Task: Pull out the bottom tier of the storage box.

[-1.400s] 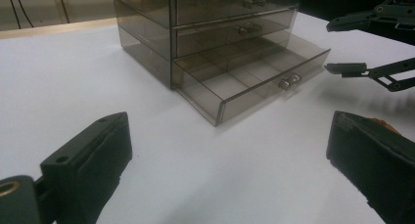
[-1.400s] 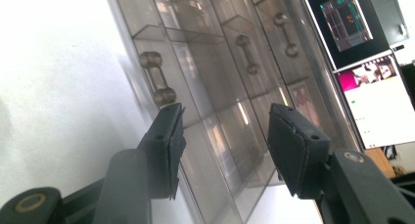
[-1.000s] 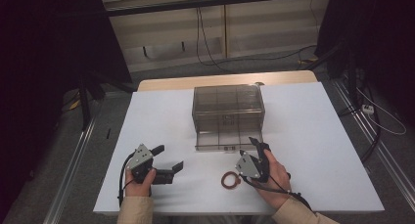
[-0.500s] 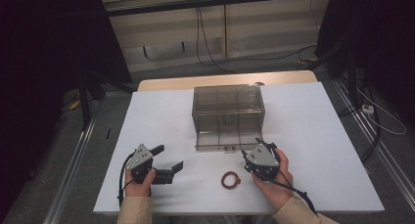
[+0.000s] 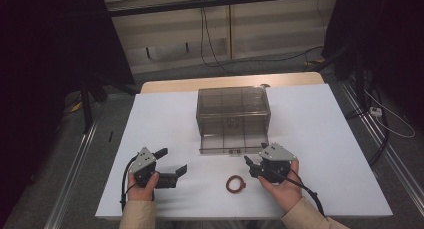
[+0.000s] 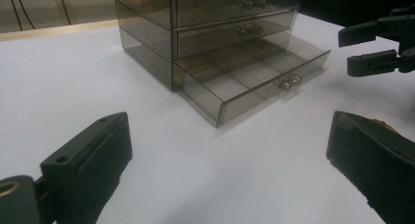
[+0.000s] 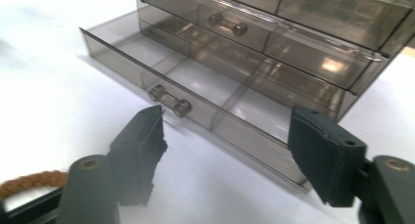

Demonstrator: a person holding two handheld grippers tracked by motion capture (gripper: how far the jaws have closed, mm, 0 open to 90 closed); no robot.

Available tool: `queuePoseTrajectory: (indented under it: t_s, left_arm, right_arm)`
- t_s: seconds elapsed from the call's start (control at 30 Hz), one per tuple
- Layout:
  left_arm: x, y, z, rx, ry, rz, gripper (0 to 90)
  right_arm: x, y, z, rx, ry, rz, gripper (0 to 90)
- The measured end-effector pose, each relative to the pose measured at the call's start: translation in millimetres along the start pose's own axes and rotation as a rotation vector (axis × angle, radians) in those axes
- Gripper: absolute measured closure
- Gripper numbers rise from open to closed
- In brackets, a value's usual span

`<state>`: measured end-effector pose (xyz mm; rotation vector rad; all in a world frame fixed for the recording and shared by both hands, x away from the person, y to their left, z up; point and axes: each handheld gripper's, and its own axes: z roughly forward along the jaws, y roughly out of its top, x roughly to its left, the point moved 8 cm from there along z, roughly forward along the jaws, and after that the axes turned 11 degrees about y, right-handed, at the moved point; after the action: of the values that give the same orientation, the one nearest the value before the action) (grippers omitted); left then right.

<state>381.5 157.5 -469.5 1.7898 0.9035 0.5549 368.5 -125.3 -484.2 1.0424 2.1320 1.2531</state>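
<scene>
The right tongs (image 5: 248, 165) stand with jaws well apart and nothing between them; they have just been opening. A second ago these tongs were tilted down over the brown braided ring (image 5: 235, 183); now they have drawn back to the right of it and lie more level, pointing left toward the front of the bottom drawer (image 5: 231, 141). In the right gripper view that drawer's small knob (image 7: 169, 100) sits just ahead of the near jaw, not touched. The ring lies flat on the white desk (image 5: 320, 139), just below and left of the right tongs, apart from them, and has not shifted.

The left tongs (image 5: 171, 160) are wide open and empty, held low over the desk in the same spot as before, well to the left of the ring. Ahead of both tongs stands the smoky clear drawer box (image 5: 232, 109), its bottom drawer pulled out.
</scene>
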Motion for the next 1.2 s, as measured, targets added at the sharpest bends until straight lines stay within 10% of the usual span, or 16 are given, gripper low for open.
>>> queuePoseTrajectory:
  t_s: [0.77, 1.2]
  left_arm:
    - [1.9, 0.9, -2.5, -0.004, 0.005, -0.002, 3.1]
    - [1.5, 0.8, 0.5, -0.003, 0.001, -0.007, 3.1]
  right_arm:
    - [15.6, -4.6, 12.8, 0.076, 0.197, 0.070, 23.3]
    - [24.0, -10.0, 14.1, 0.134, 0.304, 0.090, 43.6]
